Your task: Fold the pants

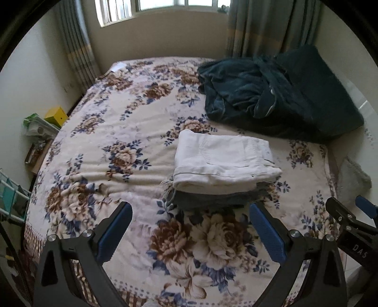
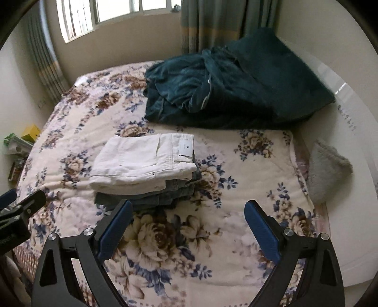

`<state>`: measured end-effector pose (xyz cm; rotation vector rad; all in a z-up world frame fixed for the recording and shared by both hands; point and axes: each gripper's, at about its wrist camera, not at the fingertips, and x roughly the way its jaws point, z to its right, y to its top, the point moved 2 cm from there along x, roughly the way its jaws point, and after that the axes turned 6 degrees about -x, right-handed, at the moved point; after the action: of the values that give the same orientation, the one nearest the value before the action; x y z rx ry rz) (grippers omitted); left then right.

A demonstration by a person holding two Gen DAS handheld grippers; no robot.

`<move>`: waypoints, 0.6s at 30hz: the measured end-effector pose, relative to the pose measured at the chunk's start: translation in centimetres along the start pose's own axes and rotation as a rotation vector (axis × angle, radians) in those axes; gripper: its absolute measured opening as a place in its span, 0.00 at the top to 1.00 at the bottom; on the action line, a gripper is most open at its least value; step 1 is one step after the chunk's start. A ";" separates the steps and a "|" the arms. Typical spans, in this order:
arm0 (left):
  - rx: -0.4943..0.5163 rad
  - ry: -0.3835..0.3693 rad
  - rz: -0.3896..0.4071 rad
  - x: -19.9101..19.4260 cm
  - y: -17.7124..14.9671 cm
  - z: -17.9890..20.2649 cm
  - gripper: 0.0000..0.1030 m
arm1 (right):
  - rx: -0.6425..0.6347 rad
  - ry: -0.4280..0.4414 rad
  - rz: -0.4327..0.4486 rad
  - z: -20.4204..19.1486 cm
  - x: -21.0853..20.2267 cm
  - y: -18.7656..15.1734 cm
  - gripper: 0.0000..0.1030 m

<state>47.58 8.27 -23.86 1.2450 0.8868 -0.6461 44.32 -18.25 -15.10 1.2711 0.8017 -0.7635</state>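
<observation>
Ahead of both grippers, on a bed [image 1: 99,146] covered with a floral blanket, lies a stack of folded clothes: white pants [image 1: 224,160] on top, folded into a neat rectangle, resting on folded grey-blue denim [image 1: 212,199]. The left gripper [image 1: 190,232] is held low over the near part of the bed, pointing forward and slightly down, its 2 blue-padded fingers [image 1: 267,233] spread wide with nothing between them; the stack sits just beyond its fingertips, a little toward its right finger. The right gripper [image 2: 187,230] is held in much the same pose beside it, level and aimed forward over the blanket, jaws likewise wide apart and holding nothing; from it the white pants [image 2: 144,160] lie ahead and to the left, near its left finger, with a white label [image 2: 186,147] showing on the waistband. Each gripper appears at the edge of the other's view, so the 2 are held side by side, apart from each other and not touching the clothes. Farther ahead and to the right of both, a crumpled dark teal blanket [image 1: 271,94] is heaped against the far side of the bed, below curtains [image 2: 212,23] and a window [image 1: 153,9]. A grey fuzzy item [image 2: 328,172] sits off the right edge of the bed.
</observation>
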 end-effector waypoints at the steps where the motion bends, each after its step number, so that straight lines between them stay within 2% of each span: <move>1: -0.003 -0.003 0.009 -1.0 -0.4 0.0 0.01 | -0.001 0.002 0.017 0.3 -1.7 -0.6 0.05; 13: -0.003 -0.002 0.158 -17.0 -6.1 0.3 0.01 | -0.036 0.034 0.173 1.5 -20.4 -6.0 0.05; 18: 0.001 0.000 0.221 -23.7 -7.4 0.1 0.01 | -0.051 0.046 0.234 1.7 -28.4 -7.7 0.05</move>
<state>29.08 5.37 -7.50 1.3221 0.7352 -0.4701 23.21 -19.56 5.38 1.3130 0.6901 -0.5248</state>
